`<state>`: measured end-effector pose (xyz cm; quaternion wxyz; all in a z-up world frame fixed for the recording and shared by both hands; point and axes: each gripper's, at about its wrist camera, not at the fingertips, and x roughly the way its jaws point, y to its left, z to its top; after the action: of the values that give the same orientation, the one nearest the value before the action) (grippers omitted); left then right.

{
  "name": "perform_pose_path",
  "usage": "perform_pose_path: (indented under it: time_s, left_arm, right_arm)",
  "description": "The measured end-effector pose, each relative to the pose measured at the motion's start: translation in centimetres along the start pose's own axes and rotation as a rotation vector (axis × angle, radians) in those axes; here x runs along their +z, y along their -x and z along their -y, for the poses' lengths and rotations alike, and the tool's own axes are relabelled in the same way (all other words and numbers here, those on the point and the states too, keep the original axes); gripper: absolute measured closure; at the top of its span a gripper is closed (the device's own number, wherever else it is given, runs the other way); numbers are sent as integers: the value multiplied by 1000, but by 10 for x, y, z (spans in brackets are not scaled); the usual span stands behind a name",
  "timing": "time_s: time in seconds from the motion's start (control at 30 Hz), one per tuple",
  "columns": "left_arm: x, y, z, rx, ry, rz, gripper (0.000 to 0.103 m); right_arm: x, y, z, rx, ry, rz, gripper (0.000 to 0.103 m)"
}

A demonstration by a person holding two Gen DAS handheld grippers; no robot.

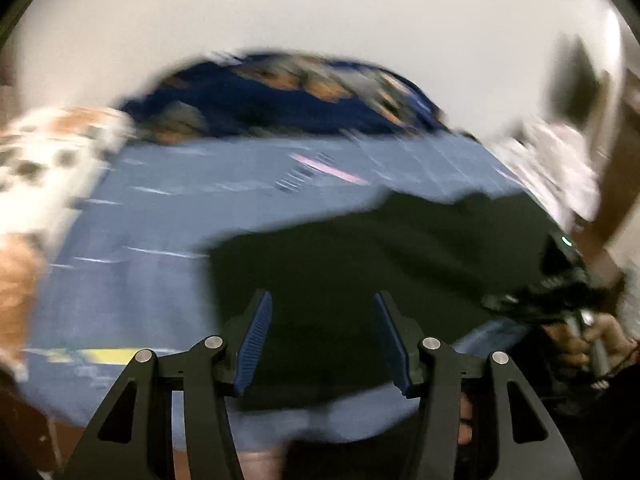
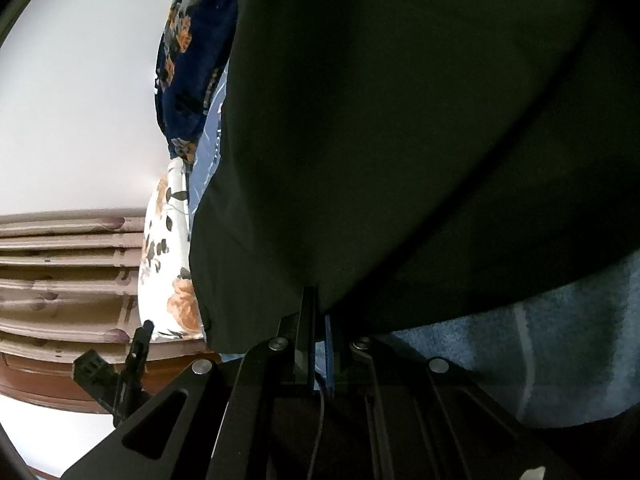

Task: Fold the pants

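Observation:
The dark green-black pants [image 1: 380,264] lie on a blue bedsheet [image 1: 160,200]; the left wrist view is blurred by motion. My left gripper [image 1: 322,336] is open and empty above the near edge of the pants. My right gripper [image 2: 320,312] is shut on an edge of the pants [image 2: 400,140], which hang in front of its camera and fill most of the right wrist view. The right gripper also shows in the left wrist view [image 1: 560,292], at the pants' right edge. In the right wrist view the left gripper shows at the lower left as a dark shape [image 2: 120,364].
A dark blue floral blanket [image 1: 288,96] lies at the far side of the bed. A white floral pillow [image 1: 44,168] is at the left. A wooden headboard [image 2: 64,272] stands beyond the pillow. Pale cloth [image 1: 560,172] lies at the right edge.

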<state>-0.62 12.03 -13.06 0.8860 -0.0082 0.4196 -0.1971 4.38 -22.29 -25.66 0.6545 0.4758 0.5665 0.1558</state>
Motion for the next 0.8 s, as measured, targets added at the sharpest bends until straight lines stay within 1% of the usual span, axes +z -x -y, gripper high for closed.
perform_pose_path:
  time_s: [0.07, 0.13, 0.17, 0.2, 0.23, 0.33, 0.43, 0.5, 0.6, 0.63, 0.7, 0.8]
  left_arm:
    - [-3, -36, 20, -45, -32, -92, 51]
    - [-10, -63, 31, -50, -70, -153, 56]
    - [-14, -76, 32, -45, -73, -201, 56]
    - [-16, -83, 32, -51, -62, -229, 56]
    - [-20, -86, 28, -57, -48, -239, 57]
    - [-23, -84, 22, -63, -35, -231, 57]
    - [-23, -85, 16, -71, 3, -230, 57]
    - [-24, -85, 19, -67, -5, -231, 57]
    - [-26, -87, 21, -58, -12, -227, 57]
    - [-26, -87, 21, -58, -11, -227, 57]
    - [-27, -87, 20, -61, -4, -228, 57]
    - [-26, -88, 20, -57, 1, -228, 57]
  right_arm:
    - [-1, 0, 0, 2, 7, 1, 99]
    - [-1, 1, -2, 2, 30, 2, 99]
    - [-1, 1, -3, 2, 43, 3, 97]
    - [0, 3, -4, 7, 57, 4, 96]
    - [2, 6, -4, 12, 73, 9, 93]
    - [14, 30, 4, 18, 77, 76, 89]
    - [41, 65, 28, 72, 6, 178, 87]
    - [69, 99, 52, 67, -33, 281, 87]
    - [106, 139, 86, 104, -106, 386, 87]
    - [123, 159, 102, 103, -136, 444, 87]
    - [148, 189, 127, 118, -187, 529, 87]
    - [175, 220, 155, 140, -251, 602, 87]
